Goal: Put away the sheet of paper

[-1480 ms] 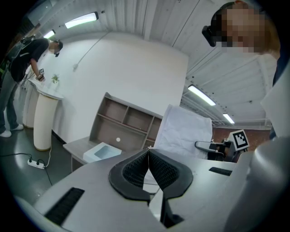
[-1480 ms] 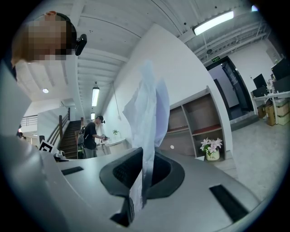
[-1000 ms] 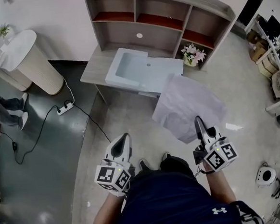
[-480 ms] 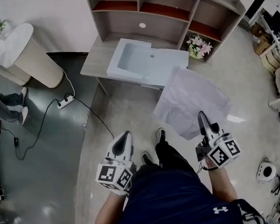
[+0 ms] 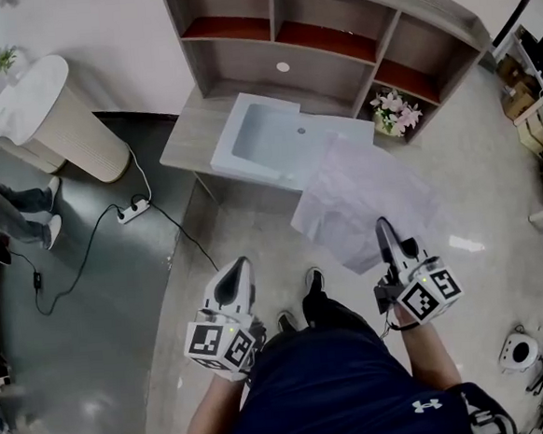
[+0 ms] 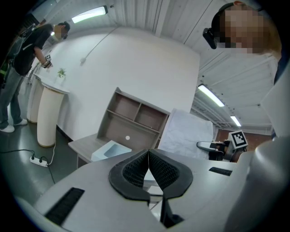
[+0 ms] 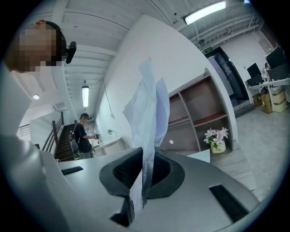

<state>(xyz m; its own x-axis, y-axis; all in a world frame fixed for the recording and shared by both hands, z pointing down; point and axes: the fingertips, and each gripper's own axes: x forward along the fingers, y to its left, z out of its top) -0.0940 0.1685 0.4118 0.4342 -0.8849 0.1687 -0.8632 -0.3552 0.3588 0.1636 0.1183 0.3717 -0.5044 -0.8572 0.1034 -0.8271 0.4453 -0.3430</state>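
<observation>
The sheet of paper (image 5: 364, 199) is one pale, creased rectangle, slightly curled. It is held up in the air above the floor (image 5: 254, 231), and the right hand-held gripper (image 5: 383, 226) is clenched on its near edge. In the head view its far end overlaps the corner of a pale blue tray (image 5: 265, 137); contact cannot be told. That single tray lies on one grey wooden desk (image 5: 190, 133), which backs onto an open shelf unit (image 5: 332, 29). One pot of pink flowers (image 5: 394, 113) stands in the unit's lower right compartment. The left hand-held gripper (image 5: 241, 268) is clenched on nothing. The floor is glossy, beige here and darker at left, where one power strip (image 5: 133, 211) and one round white pedestal (image 5: 53, 121) stand.
</observation>
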